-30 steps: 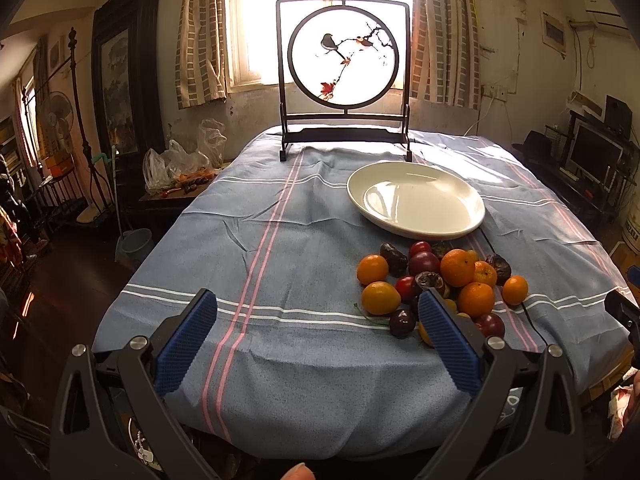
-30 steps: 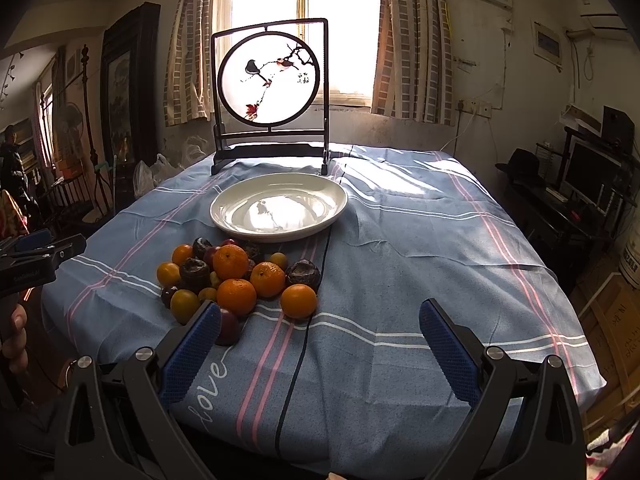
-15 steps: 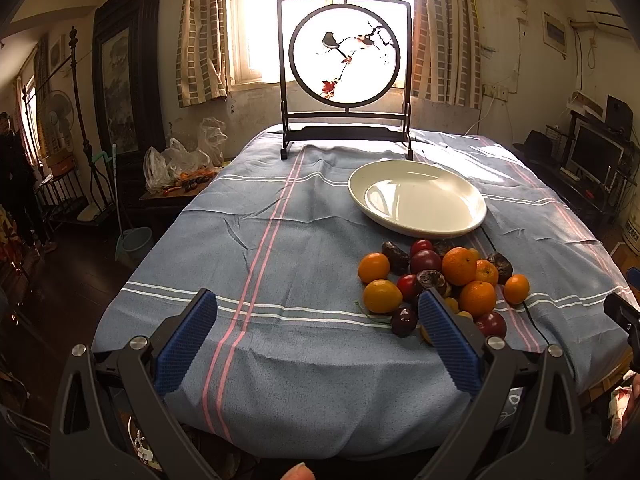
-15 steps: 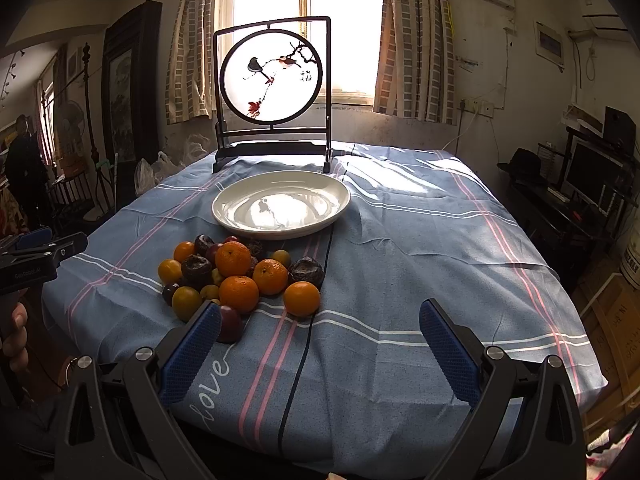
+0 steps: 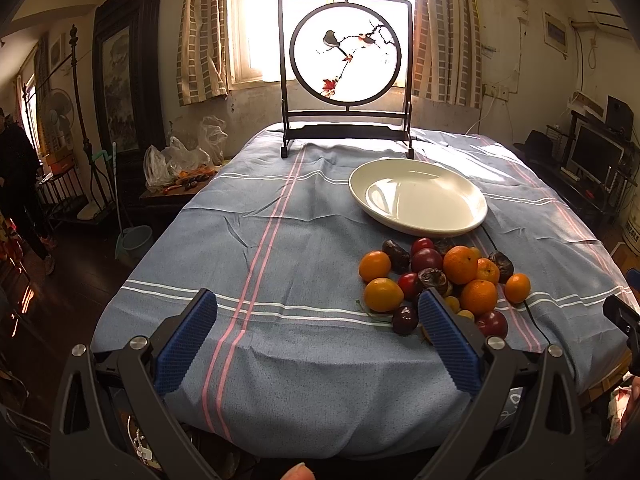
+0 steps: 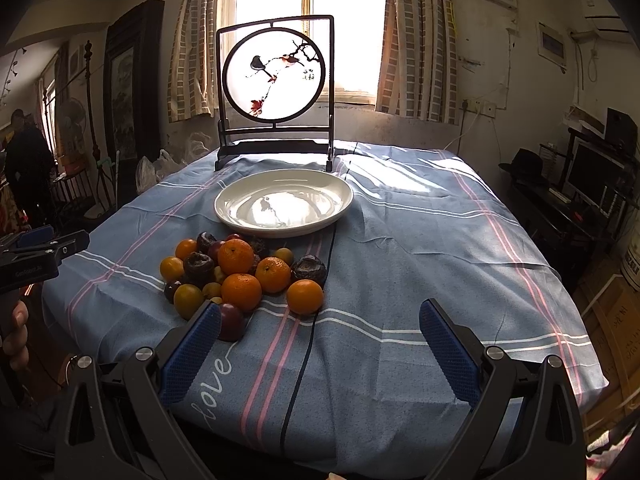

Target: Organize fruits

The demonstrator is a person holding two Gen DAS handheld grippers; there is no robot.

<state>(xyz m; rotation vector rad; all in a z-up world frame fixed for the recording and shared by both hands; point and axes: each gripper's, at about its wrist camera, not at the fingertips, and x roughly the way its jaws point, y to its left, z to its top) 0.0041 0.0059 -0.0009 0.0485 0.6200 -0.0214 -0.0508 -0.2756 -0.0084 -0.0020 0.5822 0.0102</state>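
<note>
**Fruit heaped by an empty plate, both grippers held back**

Sunlight from the curtained window fell across the blue striped tablecloth (image 6: 420,240), where a framed bird panel (image 6: 275,92) stood at the table's far edge. Just in front of it sat a white plate (image 6: 284,204) with nothing in it. A pile of fruit (image 6: 240,272) — oranges, dark plums and small yellow ones — lay touching the plate's near rim, toward the table's near edge. The left gripper (image 5: 316,332) hovered off the near edge, its blue pads spread wide and holding nothing. The right gripper (image 6: 320,340) hung likewise, fingers wide apart and empty, its left pad (image 6: 192,354) near a dark plum (image 6: 231,321).
</note>
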